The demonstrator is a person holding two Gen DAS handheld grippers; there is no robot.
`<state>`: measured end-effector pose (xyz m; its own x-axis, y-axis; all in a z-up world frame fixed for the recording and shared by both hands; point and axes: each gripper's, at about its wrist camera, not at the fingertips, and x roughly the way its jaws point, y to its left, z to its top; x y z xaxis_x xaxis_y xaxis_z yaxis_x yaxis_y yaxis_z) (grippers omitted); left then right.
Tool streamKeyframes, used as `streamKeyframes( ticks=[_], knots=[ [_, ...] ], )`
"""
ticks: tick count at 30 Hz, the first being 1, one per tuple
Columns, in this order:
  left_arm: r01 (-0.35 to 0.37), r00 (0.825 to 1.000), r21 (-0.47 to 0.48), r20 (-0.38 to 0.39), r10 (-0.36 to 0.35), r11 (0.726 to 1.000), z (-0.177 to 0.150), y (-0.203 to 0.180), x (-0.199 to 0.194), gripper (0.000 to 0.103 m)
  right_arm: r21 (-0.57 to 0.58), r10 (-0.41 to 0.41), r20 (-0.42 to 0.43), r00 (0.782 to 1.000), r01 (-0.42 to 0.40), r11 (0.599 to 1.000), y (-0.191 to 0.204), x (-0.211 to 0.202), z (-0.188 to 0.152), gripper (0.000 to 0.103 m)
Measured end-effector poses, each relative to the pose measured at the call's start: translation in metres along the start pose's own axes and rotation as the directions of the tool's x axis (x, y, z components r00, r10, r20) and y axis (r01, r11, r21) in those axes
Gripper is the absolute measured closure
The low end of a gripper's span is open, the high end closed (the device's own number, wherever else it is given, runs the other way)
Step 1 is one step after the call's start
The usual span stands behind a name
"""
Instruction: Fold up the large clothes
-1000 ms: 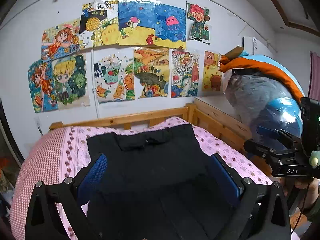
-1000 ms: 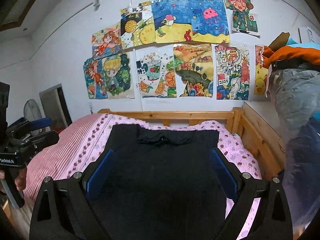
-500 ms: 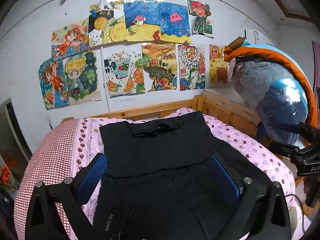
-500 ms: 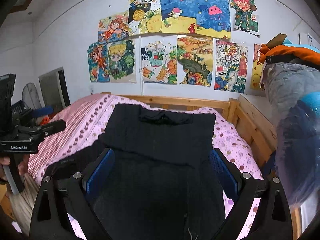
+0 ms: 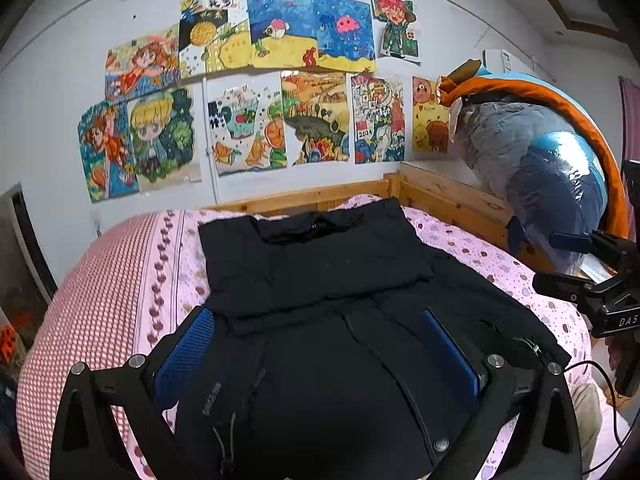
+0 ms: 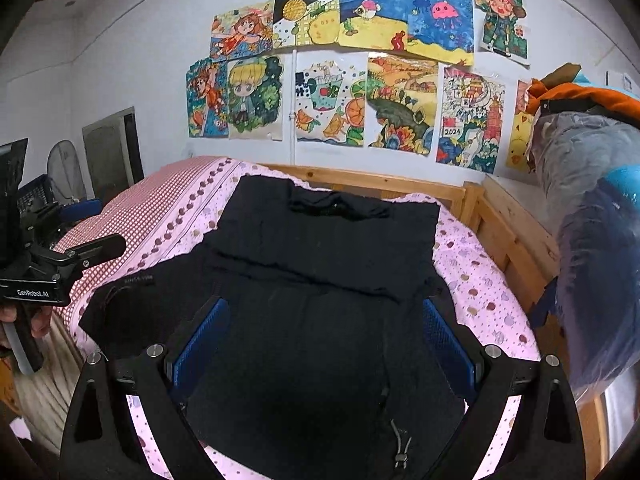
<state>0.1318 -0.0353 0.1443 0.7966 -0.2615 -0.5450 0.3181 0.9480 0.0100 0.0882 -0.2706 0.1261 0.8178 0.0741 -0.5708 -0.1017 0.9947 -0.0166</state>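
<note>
A large black garment [image 5: 320, 320] lies spread on the pink bed [image 5: 120, 280], its far part folded over into a flat rectangle [image 5: 312, 256]. It also shows in the right wrist view [image 6: 320, 280]. My left gripper [image 5: 316, 352] is open and empty, held above the garment's near part. My right gripper [image 6: 324, 340] is open and empty, also above the near part. The right gripper shows at the right edge of the left wrist view [image 5: 588, 280], and the left gripper at the left edge of the right wrist view [image 6: 60, 256].
A wooden bed frame [image 5: 440, 196] runs along the far and right sides. Bagged bedding [image 5: 540, 168] is stacked at the right. Drawings [image 5: 280, 80] cover the wall. A fan [image 6: 64, 172] and a crate stand at the left.
Both grippers have pulled back and risen from the garment. More of its near part, with the sleeves and drawcords, has come into view. Both stay open.
</note>
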Motion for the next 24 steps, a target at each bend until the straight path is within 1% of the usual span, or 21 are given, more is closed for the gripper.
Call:
streamKeyframes(
  ticks=[3, 4, 6, 9, 14, 19, 24],
  knots=[
    [-0.021, 1.000, 0.001, -0.021, 0.021, 1.000, -0.009, 0.000, 0.002, 0.000, -0.001, 0.014, -0.019, 1.000, -0.014, 1.000, 0.001, 0.002, -0.008, 0.009],
    [-0.057, 0.997, 0.002, -0.043, 0.057, 0.998, -0.015, 0.000, 0.005, 0.000, -0.003, 0.015, -0.025, 1.000, -0.016, 1.000, 0.002, 0.004, -0.010, 0.009],
    [-0.095, 0.993, -0.004, -0.076, 0.095, 0.995, -0.023, 0.002, 0.009, 0.000, -0.007, 0.029, -0.052, 0.998, -0.029, 1.000, 0.002, 0.009, -0.018, 0.009],
    [-0.105, 0.989, -0.024, -0.108, 0.102, 0.994, -0.037, 0.005, 0.014, 0.000, -0.011, 0.033, -0.083, 0.996, -0.034, 0.999, 0.004, 0.015, -0.030, 0.009],
    [-0.116, 0.982, -0.051, -0.153, 0.107, 0.992, -0.056, 0.011, 0.022, 0.000, -0.035, 0.033, -0.095, 0.995, -0.036, 0.999, 0.008, 0.020, -0.047, 0.009],
    [-0.113, 0.975, -0.068, -0.197, 0.098, 0.991, -0.068, 0.016, 0.031, 0.000, -0.035, 0.052, -0.104, 0.993, -0.056, 0.998, 0.011, 0.023, -0.057, 0.008],
    [-0.125, 0.966, -0.079, -0.236, 0.104, 0.989, -0.076, 0.022, 0.037, 0.000, -0.056, 0.049, -0.147, 0.988, -0.058, 0.997, 0.014, 0.035, -0.065, 0.008]
  ],
)
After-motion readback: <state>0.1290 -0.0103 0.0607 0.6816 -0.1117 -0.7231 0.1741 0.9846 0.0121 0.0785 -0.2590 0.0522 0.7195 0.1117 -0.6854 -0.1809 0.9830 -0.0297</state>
